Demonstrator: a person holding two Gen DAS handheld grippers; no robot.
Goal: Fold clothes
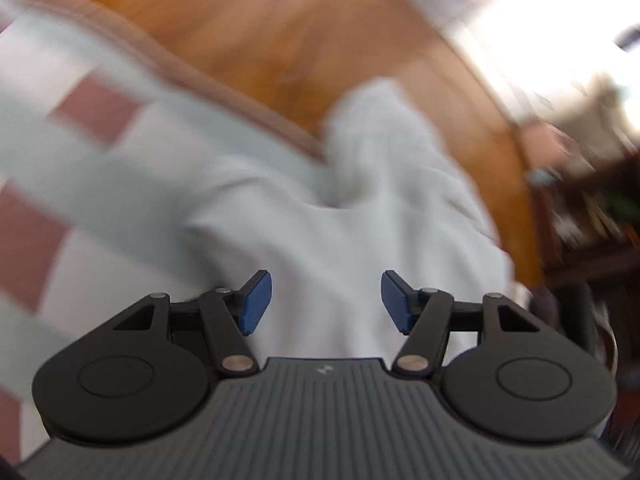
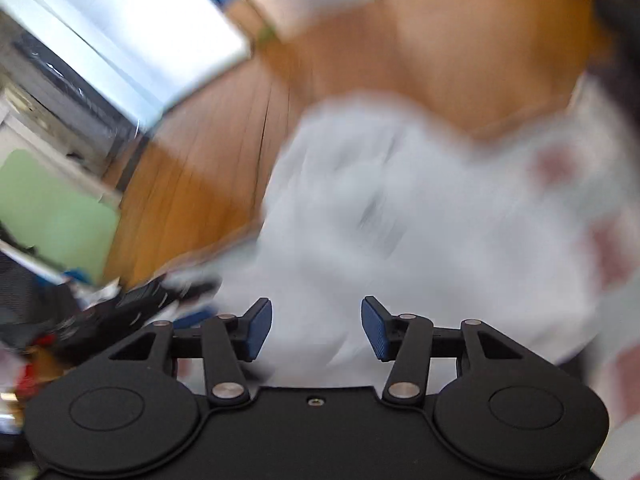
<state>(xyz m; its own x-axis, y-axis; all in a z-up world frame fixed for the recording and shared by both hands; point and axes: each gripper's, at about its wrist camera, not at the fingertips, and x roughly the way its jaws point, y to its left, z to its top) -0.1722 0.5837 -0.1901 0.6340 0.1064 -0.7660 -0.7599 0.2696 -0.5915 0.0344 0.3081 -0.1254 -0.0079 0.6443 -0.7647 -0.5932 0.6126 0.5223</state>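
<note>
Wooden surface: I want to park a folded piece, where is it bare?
Bare wooden surface lies beyond the white garment and the checked cloth. In the right wrist view, more bare wood sits left of the garment. The lower left there is cluttered.

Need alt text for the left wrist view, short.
Blurred fisheye view: the open left gripper, blue pads apart with nothing between them, points down at a rumpled white garment. The garment lies on a pink-and-white checked cloth covering part of a wooden table.
</note>
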